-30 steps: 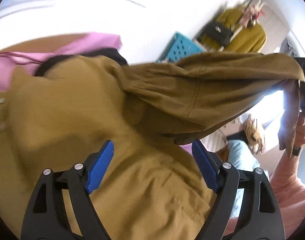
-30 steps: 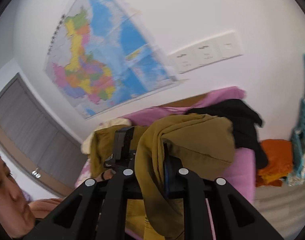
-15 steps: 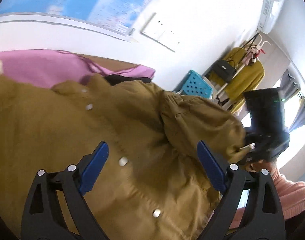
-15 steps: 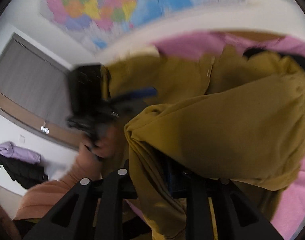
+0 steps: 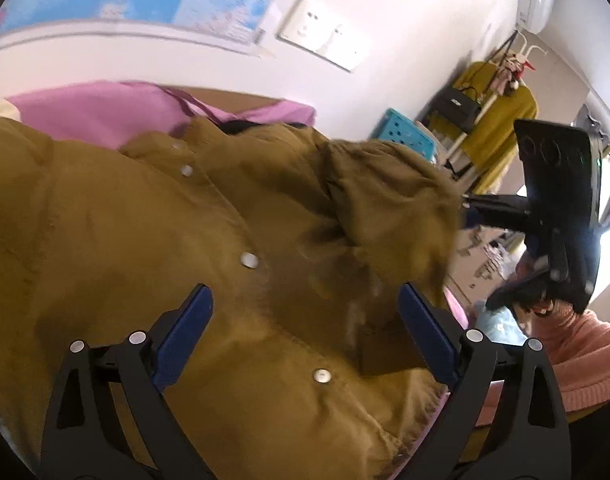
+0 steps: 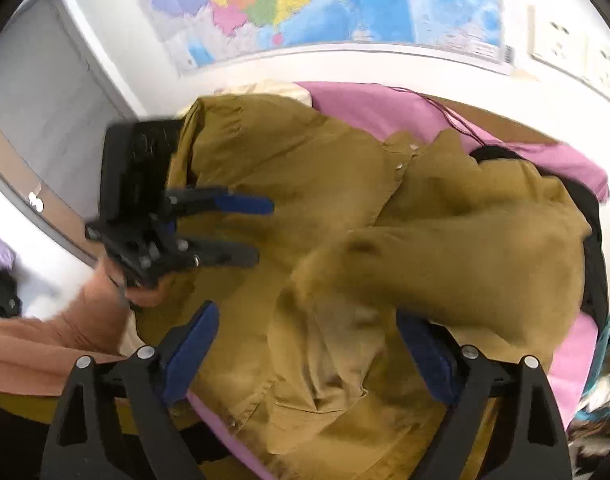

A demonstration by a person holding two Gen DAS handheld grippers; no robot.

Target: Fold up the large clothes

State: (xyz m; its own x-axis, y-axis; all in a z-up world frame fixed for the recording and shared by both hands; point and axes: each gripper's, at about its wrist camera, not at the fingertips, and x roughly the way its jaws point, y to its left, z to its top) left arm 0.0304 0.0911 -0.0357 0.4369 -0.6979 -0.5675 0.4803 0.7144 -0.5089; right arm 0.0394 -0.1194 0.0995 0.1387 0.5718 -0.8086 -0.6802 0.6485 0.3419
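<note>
A mustard-brown button-up shirt (image 5: 153, 240) lies spread on a pink sheet (image 5: 105, 110), its row of white buttons showing. It also fills the right wrist view (image 6: 325, 184). A sleeve (image 6: 465, 264) lies folded across the shirt's body. My left gripper (image 5: 305, 332) is open and empty just above the shirt front; it also shows in the right wrist view (image 6: 261, 228). My right gripper (image 6: 305, 348) is open above the folded sleeve, holding nothing; it also shows in the left wrist view (image 5: 465, 210) beside the shirt's right edge.
A black garment (image 6: 593, 240) lies under the shirt's right side. A turquoise basket (image 5: 409, 136) and a clothes rack with a yellow garment (image 5: 501, 128) stand by the wall. A map (image 6: 325, 4) hangs behind the bed.
My right gripper has opened and let go of the sleeve, which now lies across the shirt. Both grippers have come down closer over the shirt.
</note>
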